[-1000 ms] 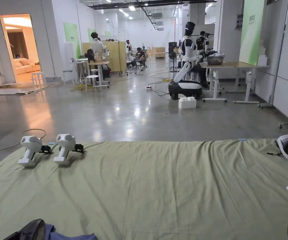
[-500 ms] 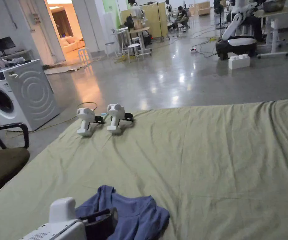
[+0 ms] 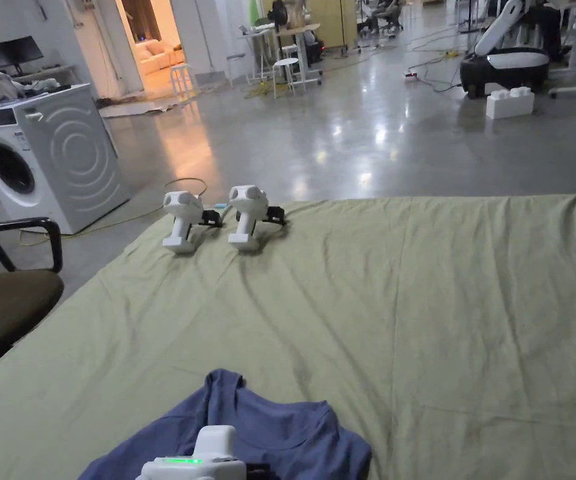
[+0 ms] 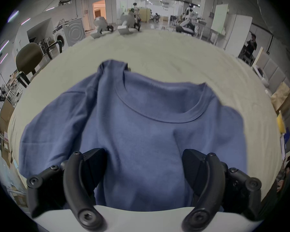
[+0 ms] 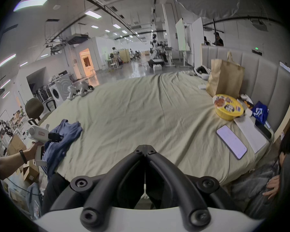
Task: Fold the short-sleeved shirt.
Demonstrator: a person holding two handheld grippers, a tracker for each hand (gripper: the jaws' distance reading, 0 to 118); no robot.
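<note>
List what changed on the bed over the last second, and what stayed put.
The left gripper came forward over the blue shirt, jaws apart, gripping nothing. More of the shirt shows, though the head camera tipped down and left, so that is largely the view shifting. The two spare grippers stand as before on the green sheet. The right gripper, jaws together, holds nothing.

Wide bed (image 3: 418,312) under a wrinkled olive-green sheet. Crumpled blue short-sleeved shirt (image 3: 268,431) at the near left edge; two white spare handheld tools (image 3: 215,219) side by side at the far left corner. By the grey padded headboard (image 5: 261,78): brown paper bag (image 5: 224,80), yellow lidded bowl (image 5: 228,109), lit phone (image 5: 231,142).
</note>
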